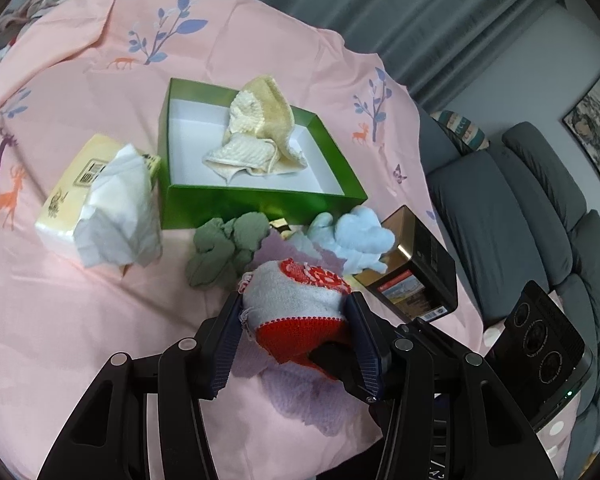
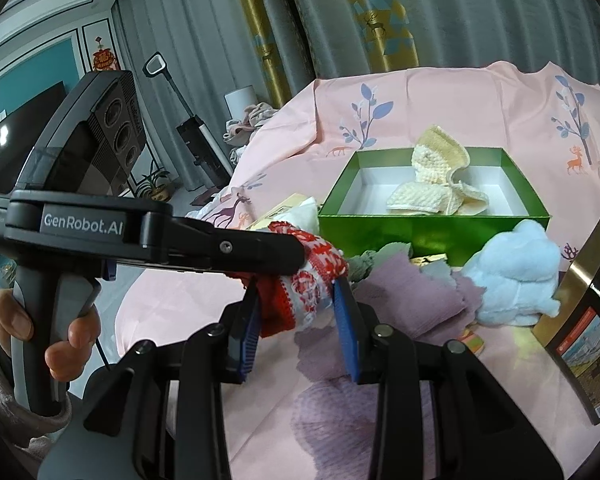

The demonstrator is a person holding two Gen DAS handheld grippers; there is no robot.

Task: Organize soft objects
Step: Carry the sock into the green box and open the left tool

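Nearest, left hand-held gripper (image 1: 296, 320) and right hand-held gripper (image 2: 296, 304) both clenched on one red-and-grey knitted sock (image 1: 300, 300), held just above a mauve cloth (image 1: 312, 396) on the pink sheet (image 1: 80, 320). Just beyond, olive cloth (image 1: 224, 248) and pale blue plush (image 1: 356, 240), with a dark tin (image 1: 420, 268) beside. Left, a tissue pack (image 1: 100, 200). Farther back, a green box (image 1: 260, 200) holding cream knitwear (image 1: 256, 136).

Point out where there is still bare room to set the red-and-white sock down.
Free: the green box floor left of and in front of the cream knit; the pink sheet below the tissue pack. Crowded: the strip before the box, with green cloth, blue plush, tin.
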